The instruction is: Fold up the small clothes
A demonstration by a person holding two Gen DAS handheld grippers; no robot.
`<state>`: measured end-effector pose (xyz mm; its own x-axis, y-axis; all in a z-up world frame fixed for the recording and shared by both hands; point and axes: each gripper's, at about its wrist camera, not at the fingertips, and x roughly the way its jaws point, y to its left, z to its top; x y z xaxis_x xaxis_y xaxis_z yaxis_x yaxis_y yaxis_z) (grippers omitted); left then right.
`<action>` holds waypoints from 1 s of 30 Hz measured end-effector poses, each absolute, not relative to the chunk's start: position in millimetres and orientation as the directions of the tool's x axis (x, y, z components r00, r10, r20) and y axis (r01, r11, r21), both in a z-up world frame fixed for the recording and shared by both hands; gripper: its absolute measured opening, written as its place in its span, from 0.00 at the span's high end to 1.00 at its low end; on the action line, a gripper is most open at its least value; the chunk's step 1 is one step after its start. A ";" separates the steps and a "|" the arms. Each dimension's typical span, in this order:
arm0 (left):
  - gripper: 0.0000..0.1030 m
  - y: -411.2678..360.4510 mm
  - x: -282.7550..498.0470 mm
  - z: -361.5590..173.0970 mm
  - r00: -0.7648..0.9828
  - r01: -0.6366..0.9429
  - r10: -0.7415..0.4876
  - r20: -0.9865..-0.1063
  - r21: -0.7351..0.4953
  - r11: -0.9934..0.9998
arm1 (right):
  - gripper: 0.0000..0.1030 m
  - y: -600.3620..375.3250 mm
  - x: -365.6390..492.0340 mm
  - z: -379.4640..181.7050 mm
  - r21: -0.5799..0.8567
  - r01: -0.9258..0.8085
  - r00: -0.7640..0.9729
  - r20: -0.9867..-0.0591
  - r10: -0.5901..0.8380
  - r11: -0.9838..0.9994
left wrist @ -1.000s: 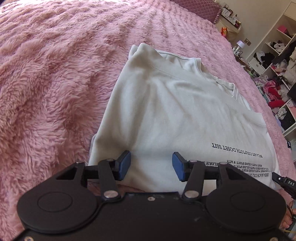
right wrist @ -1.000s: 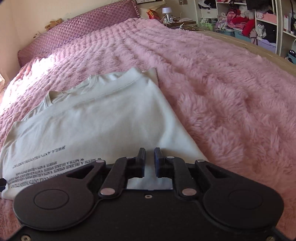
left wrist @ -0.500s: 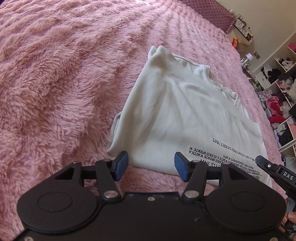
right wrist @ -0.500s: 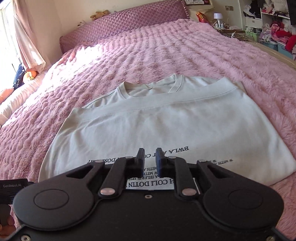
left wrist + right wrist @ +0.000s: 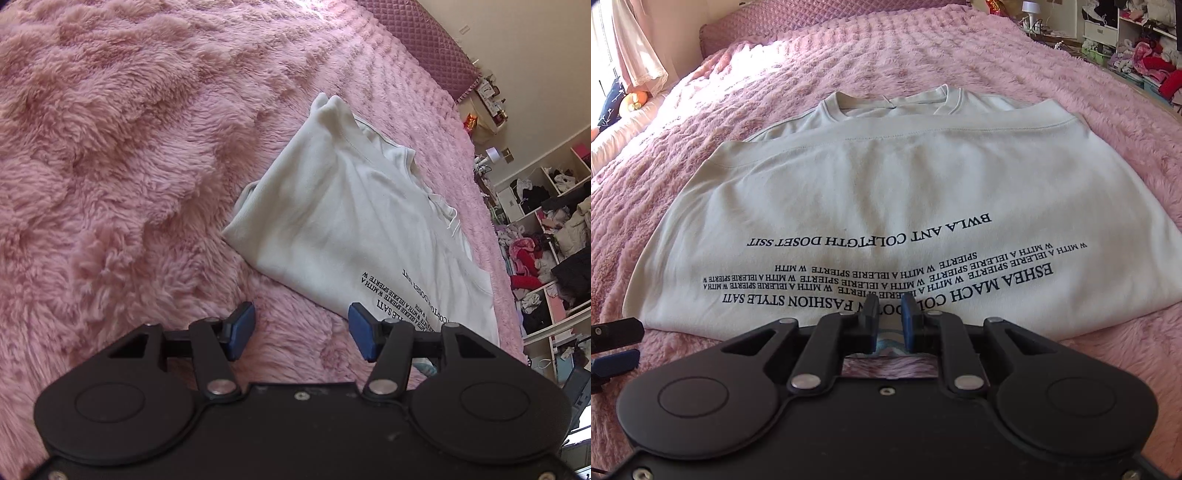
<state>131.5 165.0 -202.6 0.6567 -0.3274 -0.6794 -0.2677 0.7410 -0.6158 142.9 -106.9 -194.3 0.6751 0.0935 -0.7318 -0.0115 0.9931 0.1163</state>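
A cream T-shirt (image 5: pixel 886 177) with black lettering lies folded in half on the pink fluffy bedspread (image 5: pixel 1052 66), its collar towards the headboard. My right gripper (image 5: pixel 888 314) hovers over the middle of the shirt's near folded edge. It is nearly shut, with a narrow slit between the pads and nothing in it. My left gripper (image 5: pixel 302 332) is open over bare bedspread (image 5: pixel 110 184), just off the near left corner of the T-shirt (image 5: pixel 351 229). Its blue pads grip nothing. The left gripper (image 5: pixel 622 345) also shows at the left edge of the right wrist view.
A purple quilted headboard (image 5: pixel 812 18) closes the far end of the bed. Open shelves (image 5: pixel 546 229) stuffed with clothes stand beyond the bed's right side, near a small lamp (image 5: pixel 1030 7). A pink curtain (image 5: pixel 639 55) hangs at the far left.
My left gripper has drawn back off the shirt onto the bedspread at its left corner. My right gripper has slid from the shirt's right corner to the middle of its near edge.
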 end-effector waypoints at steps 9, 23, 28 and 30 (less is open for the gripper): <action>0.44 173.1 138.1 -216.6 0.711 -0.352 -0.285 -0.643 -0.676 0.647 | 0.88 -108.4 143.5 -194.8 0.136 0.005 0.672 -0.734 0.097 0.991; 0.44 180.8 151.5 -230.3 0.843 -0.331 -0.231 -0.486 -0.807 0.489 | 0.88 -108.3 143.3 -198.6 0.146 0.005 0.673 -0.732 0.105 0.989; 0.92 179.9 158.1 -225.9 0.854 -0.312 -0.228 -0.468 -0.811 0.495 | 0.88 -107.2 142.6 -200.4 0.134 -0.002 0.678 -0.728 0.100 0.991; 0.92 179.9 158.7 -227.6 0.855 -0.318 -0.226 -0.467 -0.816 0.483 | 0.88 -107.9 142.8 -201.3 0.138 -0.003 0.679 -0.727 0.103 0.990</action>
